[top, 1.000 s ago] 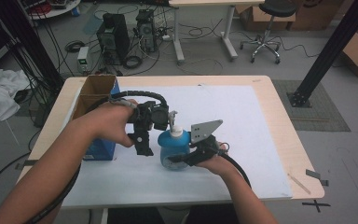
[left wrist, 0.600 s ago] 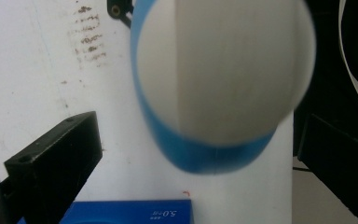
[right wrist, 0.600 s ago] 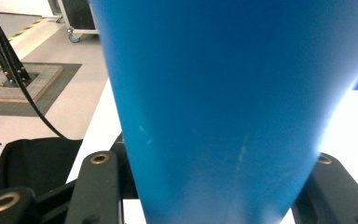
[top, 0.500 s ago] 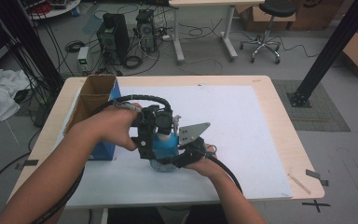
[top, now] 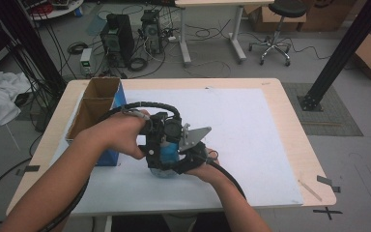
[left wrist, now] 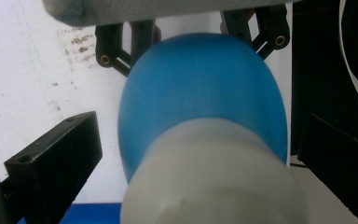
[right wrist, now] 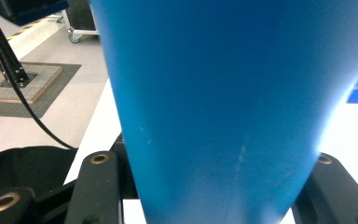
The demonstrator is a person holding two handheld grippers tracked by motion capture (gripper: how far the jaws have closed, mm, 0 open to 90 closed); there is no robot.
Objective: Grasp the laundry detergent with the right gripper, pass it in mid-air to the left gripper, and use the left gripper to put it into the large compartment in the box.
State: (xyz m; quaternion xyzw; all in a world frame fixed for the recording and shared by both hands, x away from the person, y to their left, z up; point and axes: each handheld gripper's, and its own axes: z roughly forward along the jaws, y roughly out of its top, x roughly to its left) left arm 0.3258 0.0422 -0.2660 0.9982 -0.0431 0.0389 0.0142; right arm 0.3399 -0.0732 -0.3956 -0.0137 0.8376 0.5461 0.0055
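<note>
White paper covers my table (top: 270,145), a cardboard box (top: 92,108) at its left edge. From above, my left gripper (top: 162,133) and right gripper (top: 188,157) crowd a blue bottle (top: 166,153) near the front. Along my left gripper's jaws, the bottle's (left wrist: 200,102) white cap sits between them; they look apart, though I can't be sure. My right gripper's jaws are clamped on its body (right wrist: 223,107).
</note>
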